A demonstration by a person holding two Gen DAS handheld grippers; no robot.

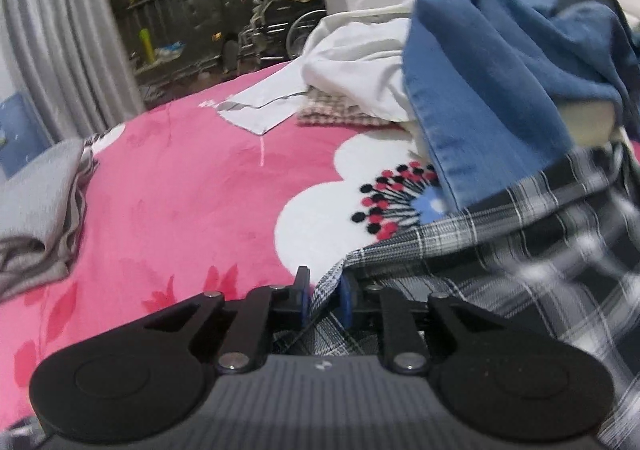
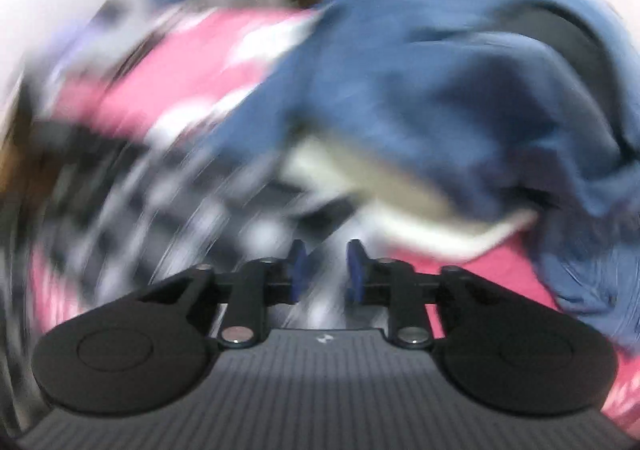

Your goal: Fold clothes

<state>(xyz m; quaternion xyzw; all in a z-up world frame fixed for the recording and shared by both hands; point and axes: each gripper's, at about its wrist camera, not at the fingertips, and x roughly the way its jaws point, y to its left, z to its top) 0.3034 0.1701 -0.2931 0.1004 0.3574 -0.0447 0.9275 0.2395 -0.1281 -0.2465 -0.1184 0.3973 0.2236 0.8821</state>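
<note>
Between the blue pads of the left hand-held gripper (image 1: 325, 292), a corner of the black-and-white plaid cloth shirt (image 1: 500, 250) is pinched; the shirt trails away rightward over the pink flowered bed (image 1: 180, 189). The right hand-held gripper (image 2: 326, 270) stands apart, its view blurred, plaid beneath.

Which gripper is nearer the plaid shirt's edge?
Left. The left gripper has the plaid shirt edge between its pads; the right gripper stands open over blurred plaid.
</note>
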